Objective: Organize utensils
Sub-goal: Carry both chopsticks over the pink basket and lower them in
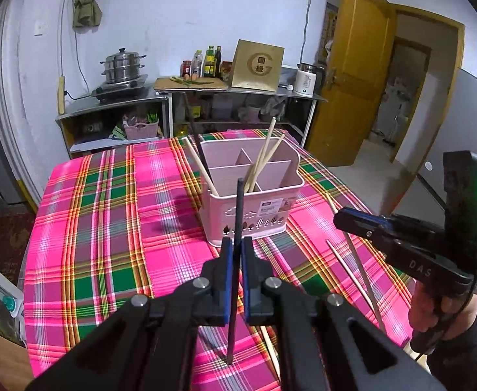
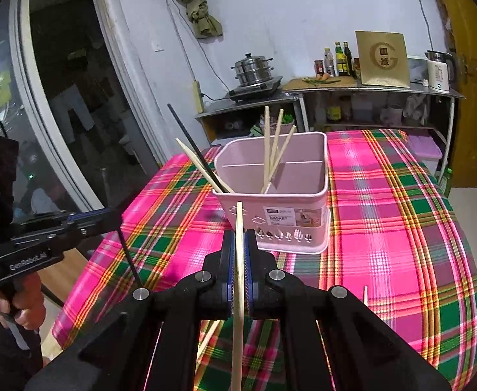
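A pink utensil basket [image 1: 251, 195] [image 2: 277, 195] with compartments stands on the plaid table. It holds several wooden chopsticks [image 1: 264, 159] [image 2: 272, 150] and one black chopstick [image 1: 194, 130] [image 2: 192, 146]. My left gripper [image 1: 235, 244] is shut on a black chopstick [image 1: 236, 260], held upright just in front of the basket. My right gripper [image 2: 240, 238] is shut on a wooden chopstick [image 2: 238, 293], also near the basket's front. The right gripper also shows in the left wrist view [image 1: 345, 218], and the left gripper shows in the right wrist view [image 2: 114, 218].
Wooden chopsticks [image 1: 352, 270] lie on the pink-green plaid tablecloth [image 1: 108, 228] [image 2: 401, 228] to the right of the basket; one more [image 2: 365, 295] lies by my right gripper. Behind the table are metal shelves [image 1: 205, 97] with a steamer pot, bottles and a kettle. A yellow door [image 1: 352, 65] stands open at the right.
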A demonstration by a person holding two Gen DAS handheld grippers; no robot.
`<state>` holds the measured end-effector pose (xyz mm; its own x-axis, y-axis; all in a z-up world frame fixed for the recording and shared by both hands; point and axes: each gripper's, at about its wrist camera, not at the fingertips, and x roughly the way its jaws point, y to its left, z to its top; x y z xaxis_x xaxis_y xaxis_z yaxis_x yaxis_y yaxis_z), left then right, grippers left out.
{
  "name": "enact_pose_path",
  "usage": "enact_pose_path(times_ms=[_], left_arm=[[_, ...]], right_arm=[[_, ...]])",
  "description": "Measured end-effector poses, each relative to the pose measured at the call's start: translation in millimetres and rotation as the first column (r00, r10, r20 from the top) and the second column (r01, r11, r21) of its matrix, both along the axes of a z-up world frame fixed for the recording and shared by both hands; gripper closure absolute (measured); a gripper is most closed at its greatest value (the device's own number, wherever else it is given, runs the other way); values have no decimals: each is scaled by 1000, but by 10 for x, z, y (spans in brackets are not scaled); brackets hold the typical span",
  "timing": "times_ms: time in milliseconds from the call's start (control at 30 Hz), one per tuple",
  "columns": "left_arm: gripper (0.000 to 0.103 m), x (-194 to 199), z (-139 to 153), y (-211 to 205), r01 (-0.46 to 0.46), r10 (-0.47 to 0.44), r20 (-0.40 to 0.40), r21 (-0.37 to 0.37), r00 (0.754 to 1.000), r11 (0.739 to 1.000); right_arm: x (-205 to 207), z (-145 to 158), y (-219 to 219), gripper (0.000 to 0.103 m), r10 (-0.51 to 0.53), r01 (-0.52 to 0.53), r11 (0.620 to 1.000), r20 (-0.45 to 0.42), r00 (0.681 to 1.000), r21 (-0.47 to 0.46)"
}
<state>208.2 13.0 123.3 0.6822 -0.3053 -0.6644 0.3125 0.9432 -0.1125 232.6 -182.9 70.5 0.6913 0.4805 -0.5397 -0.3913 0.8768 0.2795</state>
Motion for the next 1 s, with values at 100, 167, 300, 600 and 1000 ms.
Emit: enact_pose_path(times_ms=[100,167,300,600,1000], left_arm=[[97,-3,0,-5,-1,1,0,-1,1000,1000],[97,-1,2,-6,0,0,0,-1,1000,1000],[97,1,-2,-4,0,0,0,-1,1000,1000],[97,16,-15,-17,3,-3,1,-2,1000,1000],[98,113,202,-65,19,-19,33,-13,999,1000]], right_arm=[[-3,8,-8,98,6,-6,1000,5,1000,7],[-2,2,-20,98,6,-6,1000,5,1000,12],[8,-5,-51,98,4,-4,1000,3,1000,20],[-7,-8,-59,98,13,-13,1000,14,1000,14],[-35,146,-56,98,3,-1,1000,50,999,-30]])
